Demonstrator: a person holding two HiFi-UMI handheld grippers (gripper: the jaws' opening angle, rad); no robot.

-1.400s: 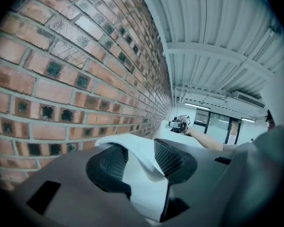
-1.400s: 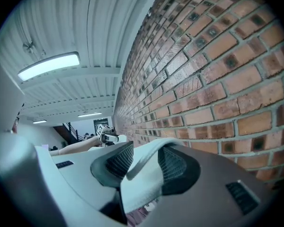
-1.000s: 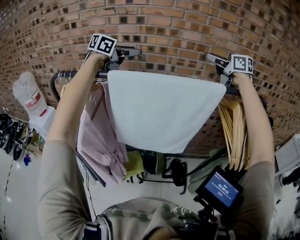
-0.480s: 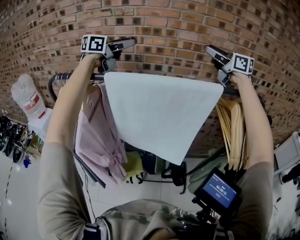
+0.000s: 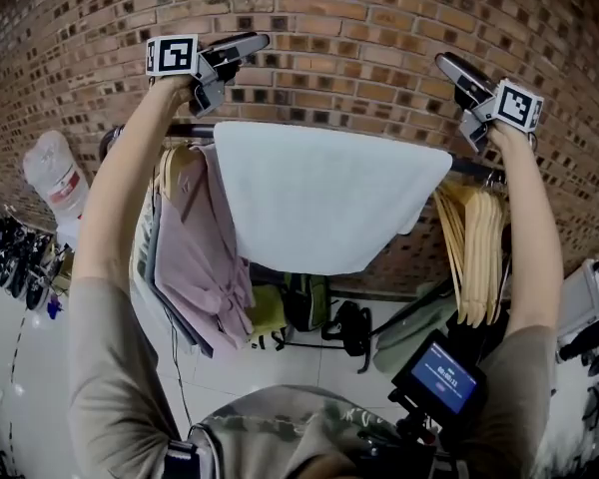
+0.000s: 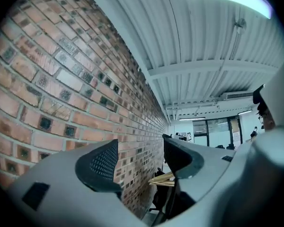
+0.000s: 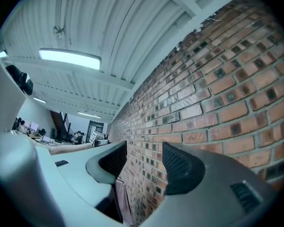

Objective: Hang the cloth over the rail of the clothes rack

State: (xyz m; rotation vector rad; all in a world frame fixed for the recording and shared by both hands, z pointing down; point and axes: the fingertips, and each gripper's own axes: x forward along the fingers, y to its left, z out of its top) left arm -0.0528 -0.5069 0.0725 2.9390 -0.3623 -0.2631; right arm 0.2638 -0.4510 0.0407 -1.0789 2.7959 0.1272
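The white cloth (image 5: 329, 193) lies draped over the dark rail (image 5: 183, 129) of the clothes rack, with its lower edge hanging down in front. My left gripper (image 5: 248, 46) is raised above the cloth's left corner, open and holding nothing. My right gripper (image 5: 447, 66) is above the right corner, likewise open and apart from the cloth. In the left gripper view the gripper (image 6: 139, 150) shows only brick wall and distant wooden hangers (image 6: 163, 178) between its jaws. The right gripper view shows the right gripper (image 7: 144, 157) open against the brick wall.
A pink shirt (image 5: 195, 257) hangs on the rail left of the cloth, and wooden hangers (image 5: 469, 257) hang to its right. The brick wall (image 5: 339, 28) stands close behind. Bags (image 5: 309, 317) sit on the floor under the rack. A white sack (image 5: 55, 183) is at the far left.
Both grippers have let go of the cloth's top corners and risen above the rail. The cloth now rests on the rail on its own.
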